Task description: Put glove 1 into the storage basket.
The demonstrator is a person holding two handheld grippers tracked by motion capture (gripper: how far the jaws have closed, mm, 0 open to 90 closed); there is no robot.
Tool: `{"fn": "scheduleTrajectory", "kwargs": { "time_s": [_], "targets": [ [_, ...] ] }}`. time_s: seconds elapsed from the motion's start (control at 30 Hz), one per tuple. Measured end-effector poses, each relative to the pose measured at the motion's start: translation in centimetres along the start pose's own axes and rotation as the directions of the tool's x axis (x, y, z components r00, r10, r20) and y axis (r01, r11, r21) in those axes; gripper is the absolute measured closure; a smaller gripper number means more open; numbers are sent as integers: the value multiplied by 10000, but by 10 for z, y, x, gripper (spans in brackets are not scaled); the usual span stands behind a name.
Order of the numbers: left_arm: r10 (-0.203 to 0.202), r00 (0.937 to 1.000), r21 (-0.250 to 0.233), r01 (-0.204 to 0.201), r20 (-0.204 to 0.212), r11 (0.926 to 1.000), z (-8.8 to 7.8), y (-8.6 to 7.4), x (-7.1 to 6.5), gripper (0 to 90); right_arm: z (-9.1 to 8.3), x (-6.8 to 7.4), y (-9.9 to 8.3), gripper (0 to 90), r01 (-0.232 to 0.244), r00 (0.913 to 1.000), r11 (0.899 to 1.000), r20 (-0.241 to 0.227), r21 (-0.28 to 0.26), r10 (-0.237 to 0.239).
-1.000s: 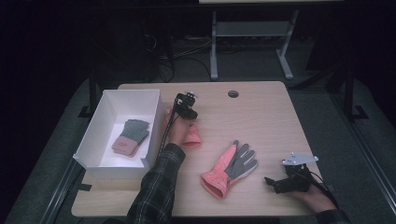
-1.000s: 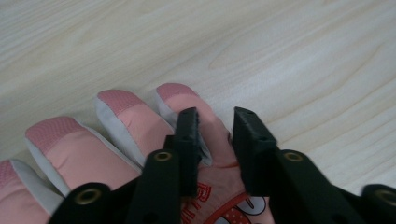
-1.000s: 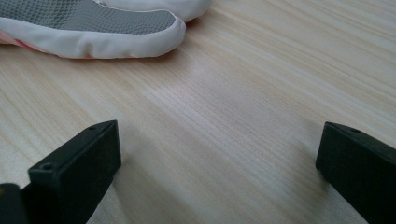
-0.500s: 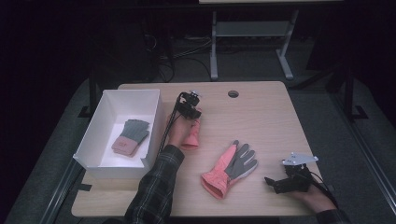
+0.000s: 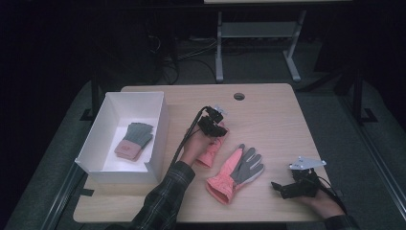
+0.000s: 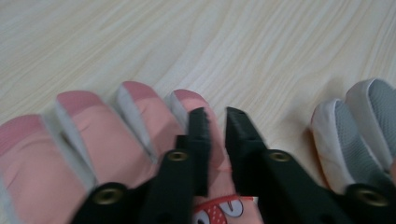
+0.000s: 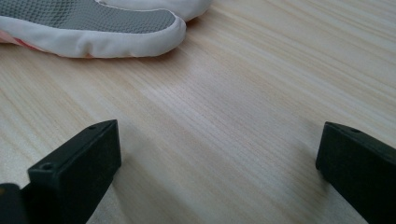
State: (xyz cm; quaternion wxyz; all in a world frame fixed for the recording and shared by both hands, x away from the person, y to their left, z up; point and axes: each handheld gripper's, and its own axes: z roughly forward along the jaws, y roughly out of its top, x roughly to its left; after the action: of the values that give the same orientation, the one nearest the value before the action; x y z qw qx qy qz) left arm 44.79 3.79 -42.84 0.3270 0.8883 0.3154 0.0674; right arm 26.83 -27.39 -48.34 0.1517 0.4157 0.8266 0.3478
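Note:
A pink glove (image 5: 209, 152) lies on the wooden table (image 5: 273, 120), fingers pointing away in the left gripper view (image 6: 93, 140). My left gripper (image 5: 215, 135) hangs over it, its tips (image 6: 217, 112) above one glove finger. Its jaws have just been opening and stand a narrow gap apart; pink fabric shows in the gap, with the pads not visibly pressing on it. A second glove, pink with a grey palm (image 5: 235, 173), lies to the right (image 6: 359, 126). My right gripper (image 5: 280, 188) rests near the front right edge, open and empty (image 7: 219, 154), with that glove's grey fingers (image 7: 93, 25) ahead.
A white open box (image 5: 160, 120) stands at the table's left and holds a grey and pink glove (image 5: 134, 140). A round cable hole (image 5: 239, 96) sits near the far edge. Beyond the table stand a metal frame and cables on a dark floor.
My left gripper has moved right and toward the person, and the pink glove under it has shifted the same way. The right gripper has stayed put.

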Motion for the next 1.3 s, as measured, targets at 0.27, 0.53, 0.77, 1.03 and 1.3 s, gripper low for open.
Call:
{"fn": "scheduleTrajectory", "kwargs": {
  "time_s": [0.27,0.53,0.77,1.03,1.3],
  "targets": [
    [-1256,9826,-552,1190,-1372,9914,-38,-21,8,518,0,0,0,0,17,10000,10000,3,1,-17],
    [-1717,9611,-371,1677,-2164,9851,-41,-41,12,402,0,0,0,0,9,10000,10000,4,7,-9],
    [-1803,9679,-266,1784,-1753,9836,-31,-46,16,455,0,0,0,0,10,10000,10000,4,5,-10],
    [-1593,9777,-234,1576,-1366,9872,-31,-47,21,767,0,0,0,0,5,10000,10000,6,7,-5],
    [-1313,9863,-339,1286,-999,9911,-42,-36,16,808,0,0,0,0,17,10000,10000,4,2,-17]
  ]
}}
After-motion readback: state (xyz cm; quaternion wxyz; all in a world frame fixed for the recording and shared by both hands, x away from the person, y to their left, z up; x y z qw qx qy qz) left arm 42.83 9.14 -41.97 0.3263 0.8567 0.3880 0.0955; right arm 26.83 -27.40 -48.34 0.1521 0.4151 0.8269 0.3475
